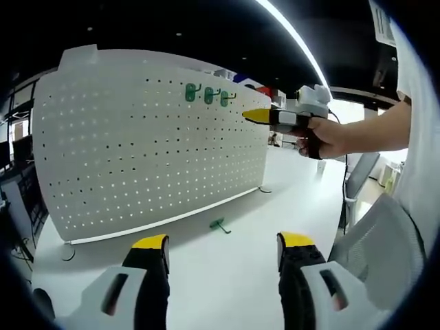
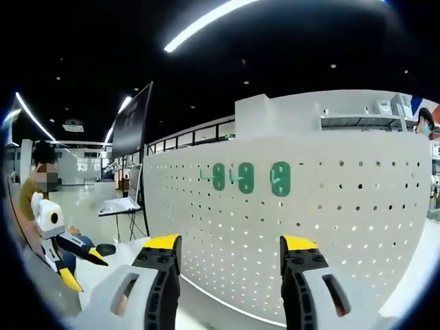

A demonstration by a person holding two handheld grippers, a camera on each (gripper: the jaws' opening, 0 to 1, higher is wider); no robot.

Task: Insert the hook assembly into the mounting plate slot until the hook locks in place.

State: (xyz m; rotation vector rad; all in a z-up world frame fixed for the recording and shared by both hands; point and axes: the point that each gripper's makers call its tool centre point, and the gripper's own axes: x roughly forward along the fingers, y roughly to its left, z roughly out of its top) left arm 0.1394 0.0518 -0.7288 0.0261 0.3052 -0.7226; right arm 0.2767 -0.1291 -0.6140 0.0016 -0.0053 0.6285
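A white pegboard (image 1: 137, 151) stands upright on the table, with three green hooks (image 1: 208, 95) mounted in a row near its top right. One more green hook (image 1: 218, 224) lies loose on the table in front of the board's foot. My left gripper (image 1: 223, 242) is open and empty, low over the table and short of that loose hook. A hand holds my right gripper (image 1: 253, 115) up beside the mounted hooks. In the right gripper view, my right gripper (image 2: 231, 243) is open and empty, facing the pegboard (image 2: 344, 227) just below the three hooks (image 2: 245, 177). My left gripper (image 2: 84, 269) appears at the far left.
The white tabletop (image 1: 227, 275) stretches out in front of the board. A grey chair (image 1: 375, 240) stands at the right beside the person's white sleeve. A dark screen (image 2: 130, 124) and a laptop (image 2: 120, 205) stand beyond the board's left end.
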